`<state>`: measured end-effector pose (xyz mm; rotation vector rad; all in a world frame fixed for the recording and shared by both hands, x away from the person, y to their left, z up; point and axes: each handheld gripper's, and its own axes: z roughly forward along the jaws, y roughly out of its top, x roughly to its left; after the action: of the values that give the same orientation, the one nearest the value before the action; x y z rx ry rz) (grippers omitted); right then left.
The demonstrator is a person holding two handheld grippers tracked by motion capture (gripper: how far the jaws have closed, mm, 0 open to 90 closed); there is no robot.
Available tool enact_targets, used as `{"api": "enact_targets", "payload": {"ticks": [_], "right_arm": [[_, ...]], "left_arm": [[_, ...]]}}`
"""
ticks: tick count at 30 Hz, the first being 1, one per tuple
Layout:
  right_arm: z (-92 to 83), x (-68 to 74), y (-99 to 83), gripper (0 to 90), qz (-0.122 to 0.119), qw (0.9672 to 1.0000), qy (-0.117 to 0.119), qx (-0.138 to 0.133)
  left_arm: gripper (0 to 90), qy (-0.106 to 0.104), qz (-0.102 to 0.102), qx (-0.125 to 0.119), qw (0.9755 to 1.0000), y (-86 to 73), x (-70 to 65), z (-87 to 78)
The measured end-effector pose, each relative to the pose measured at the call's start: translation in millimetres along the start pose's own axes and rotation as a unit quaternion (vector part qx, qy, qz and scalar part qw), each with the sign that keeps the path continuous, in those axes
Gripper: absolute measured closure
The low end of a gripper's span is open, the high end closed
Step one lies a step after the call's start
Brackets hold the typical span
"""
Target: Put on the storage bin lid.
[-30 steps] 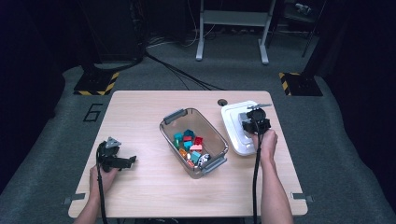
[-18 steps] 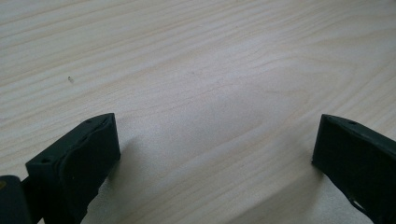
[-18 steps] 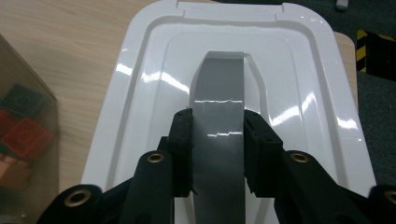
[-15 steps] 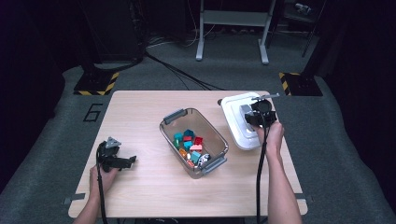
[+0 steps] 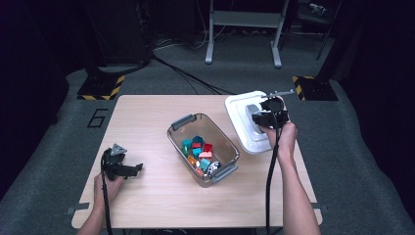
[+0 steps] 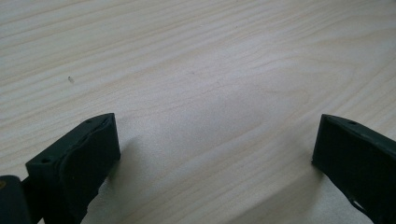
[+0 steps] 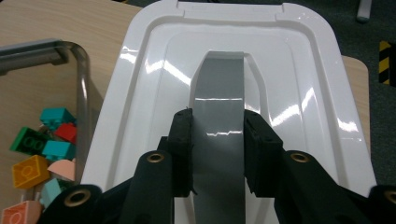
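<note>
A clear plastic bin [image 5: 203, 149] with grey latches sits mid-table, set at an angle, and holds a heap of small toy bricks [image 5: 199, 155] in teal, red, orange and pink; it lies between the two hands and just beside the white lid [image 5: 244, 122], whose near edge hangs close over the bin's rim in the right gripper view. The lid is glossy moulded plastic, a rounded rectangle with stepped ridges and a flat grey handle [image 7: 219, 116] running down its middle. The right gripper [image 7: 217, 149] is clamped on that handle, its black pads pressing either side, and holds the lid tilted above the table's far right corner. The left gripper [image 5: 125, 169] rests low at the near left of the table [image 5: 147, 122], well apart from the bin, its jaws spread wide with nothing between them but bare pale wood grain. Beyond the table are dark carpet, cables, a metal stand [image 5: 242, 29] and yellow-black striped floor plates [image 5: 100, 85].
</note>
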<state>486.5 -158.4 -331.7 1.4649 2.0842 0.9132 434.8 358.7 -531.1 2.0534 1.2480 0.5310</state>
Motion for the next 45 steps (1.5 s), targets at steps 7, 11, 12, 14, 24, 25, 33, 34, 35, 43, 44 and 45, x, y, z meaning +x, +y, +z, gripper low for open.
{"api": "enact_targets", "payload": {"ticks": [7,11,12,14,24,25,33,34,35,43,44,45], "right_arm": [[-10.0,28.5,9.5,67.3,-0.01,0.9994,0.029,-0.013],[-10.8,46.3,12.3,67.3,-0.027,0.9985,0.046,-0.012],[-10.6,49.7,12.4,67.3,-0.031,0.9982,0.049,-0.012],[-10.6,59.2,12.7,67.3,-0.041,0.9975,0.057,-0.011],[0.5,102.0,7.2,67.3,-0.068,0.9939,0.086,0.011],[1.8,103.7,6.8,67.3,-0.075,0.9932,0.088,0.009],[13.3,129.0,-2.6,67.2,-0.1,0.9886,0.109,0.029],[14.8,130.8,-3.5,67.2,-0.101,0.9884,0.109,0.03],[16.3,133.5,-4.9,67.2,-0.096,0.9886,0.111,0.035],[24.8,150.7,-12.5,67.1,-0.115,0.9865,0.107,0.045],[26.7,152.4,-13.9,67.1,-0.116,0.9865,0.105,0.048],[28.5,153.9,-15.3,67.1,-0.113,0.9874,0.101,0.045]], "left_arm": [[0.4,0.0,0.0,0.0,1.0,0.0,0.0,-0.1],[0.5,-0.001,0.0,0.002,1.0,0.2,0.1,-0.4],[0.5,0.0,0.0,0.0,1.0,0.0,0.0,-0.1],[0.4,-0.001,0.0,0.002,1.0,0.2,0.1,-0.3],[0.5,-0.001,0.001,0.002,1.0,0.2,0.1,-0.4],[0.5,0.0,0.0,0.0,1.0,0.0,0.0,0.0],[0.5,-0.001,0.001,0.003,1.0,0.2,0.2,-0.5],[0.5,-0.001,0.001,0.003,1.0,0.2,0.2,-0.6],[0.5,-0.001,0.001,0.003,1.0,0.2,0.2,-0.6],[0.5,-0.001,0.001,0.003,1.0,0.2,0.1,-0.6],[0.5,-0.001,0.001,0.003,1.0,0.2,0.2,-0.6],[0.5,-0.001,0.001,0.002,1.0,0.1,0.1,-0.4]]}}
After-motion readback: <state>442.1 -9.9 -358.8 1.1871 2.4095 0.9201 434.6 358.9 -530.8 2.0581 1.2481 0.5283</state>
